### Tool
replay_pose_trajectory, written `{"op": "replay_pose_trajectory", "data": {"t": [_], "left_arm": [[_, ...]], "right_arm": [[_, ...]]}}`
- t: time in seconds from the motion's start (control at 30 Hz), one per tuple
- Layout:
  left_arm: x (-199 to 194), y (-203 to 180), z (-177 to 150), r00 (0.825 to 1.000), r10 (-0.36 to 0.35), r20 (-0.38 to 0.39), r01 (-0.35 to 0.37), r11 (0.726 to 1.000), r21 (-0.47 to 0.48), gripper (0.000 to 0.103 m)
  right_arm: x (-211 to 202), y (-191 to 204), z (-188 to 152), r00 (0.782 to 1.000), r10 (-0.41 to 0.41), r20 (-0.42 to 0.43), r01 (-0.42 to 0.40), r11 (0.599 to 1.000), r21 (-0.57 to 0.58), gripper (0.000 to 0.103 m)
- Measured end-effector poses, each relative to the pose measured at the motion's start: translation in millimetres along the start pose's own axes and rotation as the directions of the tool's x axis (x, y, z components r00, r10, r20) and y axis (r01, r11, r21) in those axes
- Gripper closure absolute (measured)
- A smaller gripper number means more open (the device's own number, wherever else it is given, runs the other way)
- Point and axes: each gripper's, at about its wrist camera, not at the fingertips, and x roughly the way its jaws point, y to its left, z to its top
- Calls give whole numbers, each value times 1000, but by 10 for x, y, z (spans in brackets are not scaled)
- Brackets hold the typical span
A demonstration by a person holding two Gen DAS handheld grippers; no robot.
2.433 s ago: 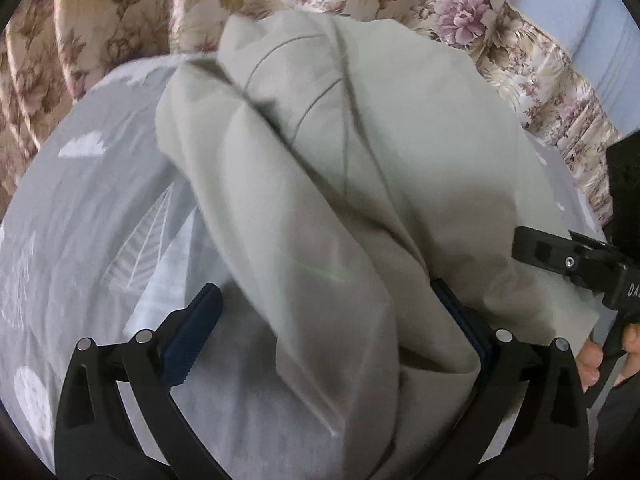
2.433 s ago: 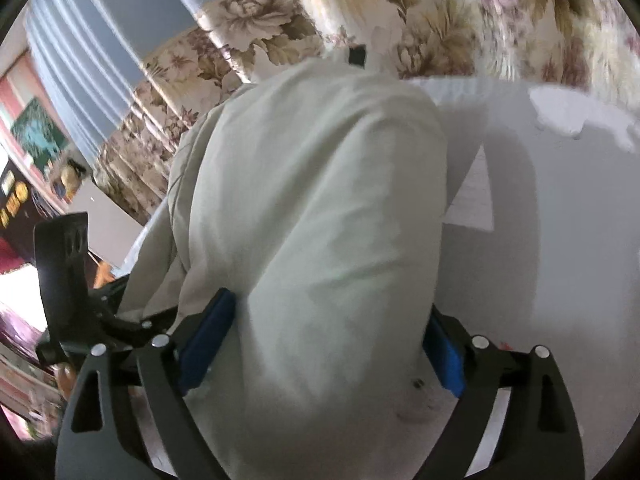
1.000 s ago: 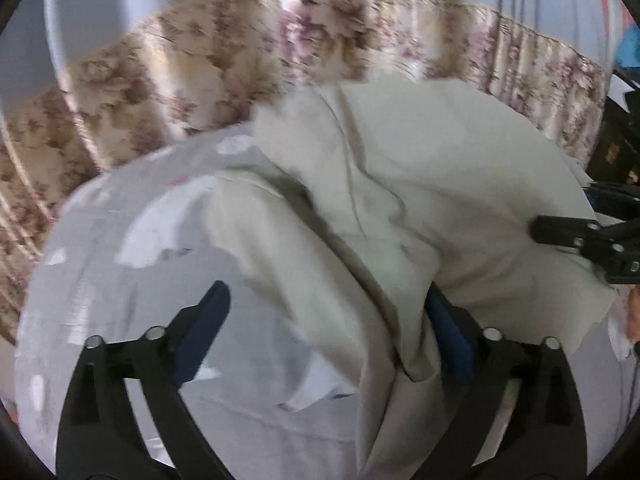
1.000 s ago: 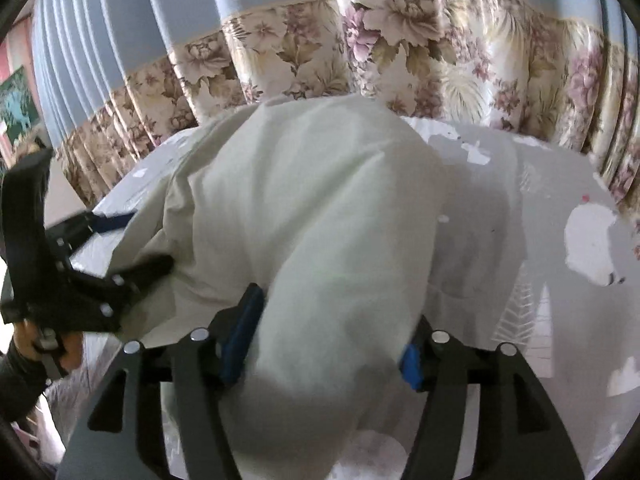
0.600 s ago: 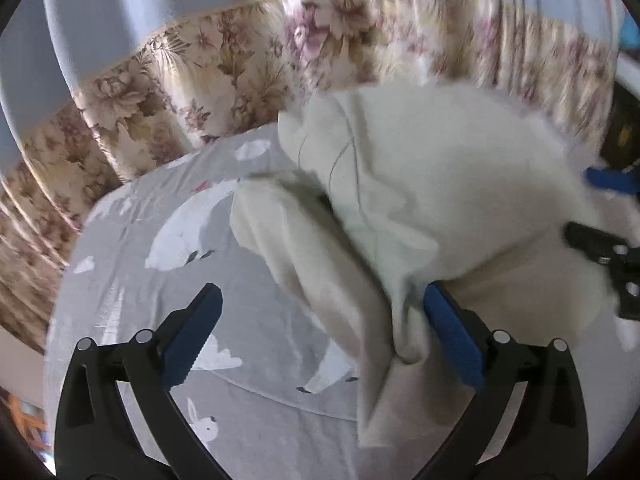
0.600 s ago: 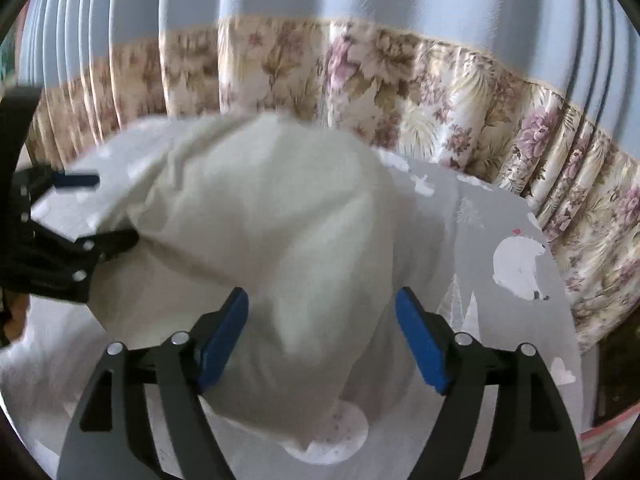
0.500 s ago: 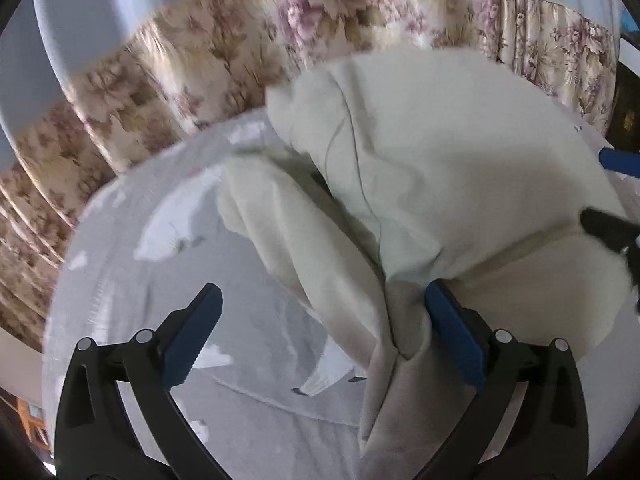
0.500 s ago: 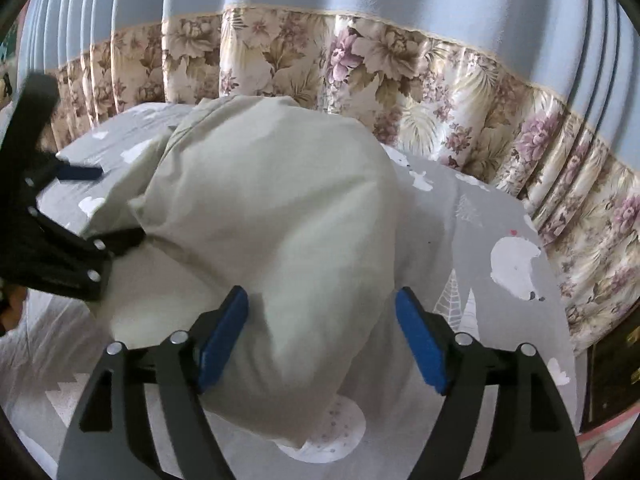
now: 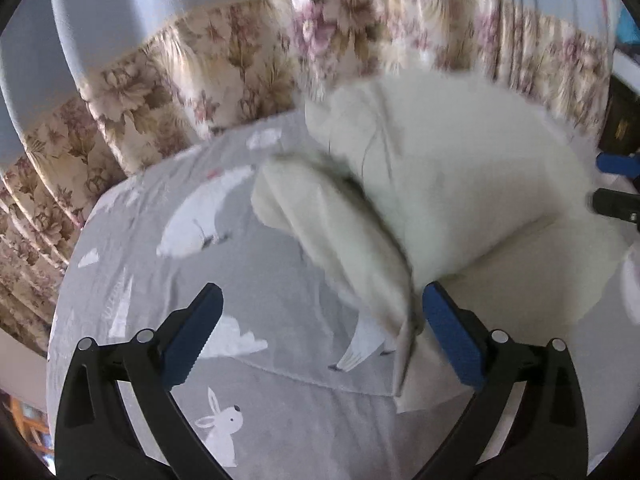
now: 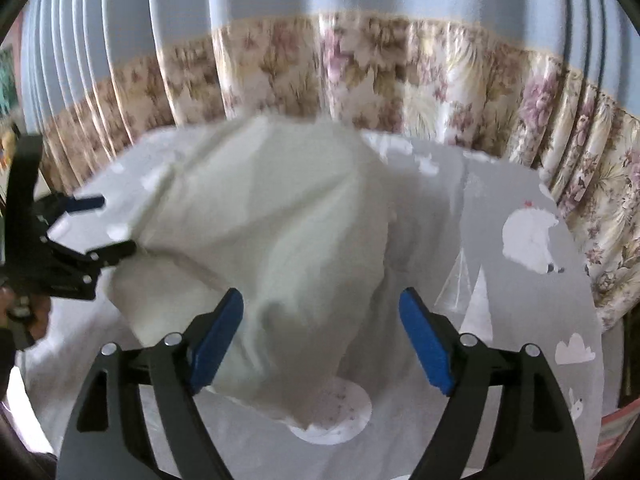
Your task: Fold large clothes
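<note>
A large pale cream garment [image 9: 452, 208] lies bunched in a heap on the grey printed bedsheet [image 9: 168, 280]; it also shows in the right wrist view [image 10: 280, 220]. My left gripper [image 9: 320, 320] is open and empty, just in front of the garment's left edge. My right gripper [image 10: 320, 320] is open and empty, with the garment's near fold lying between and below its blue pads. The left gripper shows at the left of the right wrist view [image 10: 96, 228], open beside the heap. The right gripper's tips [image 9: 616, 184] show at the right of the left wrist view.
The bedsheet [image 10: 520, 300] has white animal and tree prints. A floral curtain [image 9: 200, 88] with a blue upper part hangs behind the bed [image 10: 400, 72]. The bed's far edge runs along the curtain.
Both grippers have let go of the garment and drawn back. The garment has dropped into a heap on the bed. Both sets of jaws have opened wider.
</note>
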Motion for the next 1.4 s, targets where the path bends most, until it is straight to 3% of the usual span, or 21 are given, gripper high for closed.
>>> {"op": "replay_pose_trajectory", "data": {"t": [0.13,0.3,0.43,0.53,0.7,0.83,0.93,1.1,1.4], "left_arm": [[6,113,341,1000,-13,9,13,999,-40,3],[498,116,776,998,-14,-66,12,1000,-24,3],[902,14,789,988,37,-150,-32,999,40,4],[1008,-37,738,987,54,-154,-46,997,55,3],[590,75,752,992,62,-111,-64,998,-9,3],[84,223,680,999,3,-48,-8,996,-92,3],[-319,302,542,1000,13,2,-13,991,-135,3],[-880,327,277,994,75,84,-62,987,-147,3],[-1426,349,-102,983,176,54,-160,961,-228,3]], "right_arm": [[132,-129,253,999,-42,14,42,999,21,21],[632,-190,446,995,-69,-77,68,998,-12,21],[929,-183,429,986,-77,-149,73,997,-34,21],[937,-209,407,986,-74,-147,73,997,-13,18],[570,-208,383,997,-24,-74,29,997,65,16],[237,-83,363,1000,12,2,-12,993,118,8],[1,37,315,998,18,52,-26,986,162,3],[-289,285,230,997,-43,60,30,977,210,2],[-902,877,-37,960,-239,148,214,963,167,2]]}}
